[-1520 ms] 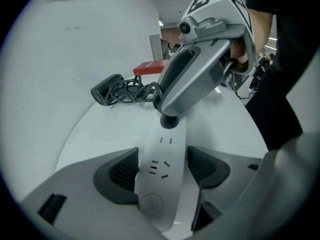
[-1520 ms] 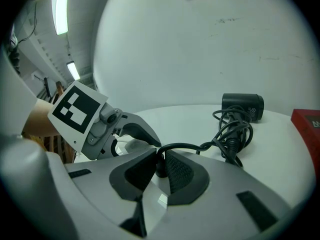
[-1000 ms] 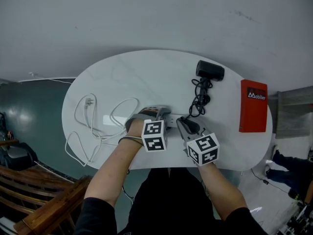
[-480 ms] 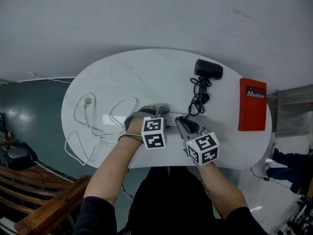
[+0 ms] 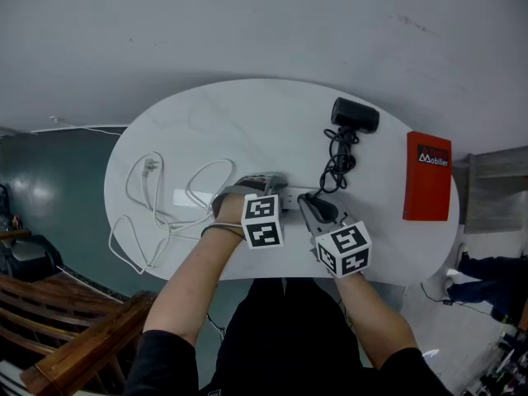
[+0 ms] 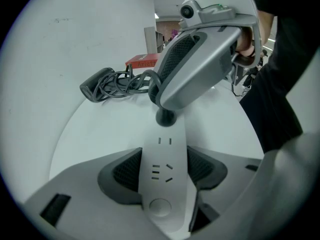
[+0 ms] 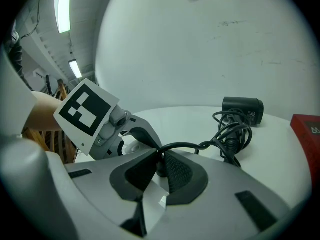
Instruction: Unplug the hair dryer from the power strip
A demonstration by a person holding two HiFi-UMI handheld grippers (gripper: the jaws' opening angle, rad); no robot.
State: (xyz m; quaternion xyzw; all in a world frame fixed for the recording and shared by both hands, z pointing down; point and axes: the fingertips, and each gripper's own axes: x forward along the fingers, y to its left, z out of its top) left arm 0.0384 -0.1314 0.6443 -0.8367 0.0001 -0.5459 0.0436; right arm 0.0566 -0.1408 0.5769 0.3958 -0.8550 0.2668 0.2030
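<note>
Left gripper wide, pads pressed on both sides of power strip; right gripper nearly closed, pinching black plug seated just ahead of left jaws.

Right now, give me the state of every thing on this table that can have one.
power strip: held by the left claw, jaws shut on its sides.
plug: seated in the power strip, pinched by the right claw.
hair dryer: lying idle, cord bundled.
white cable: loose, its end plugged into nothing.
red box: lying flat.
</note>
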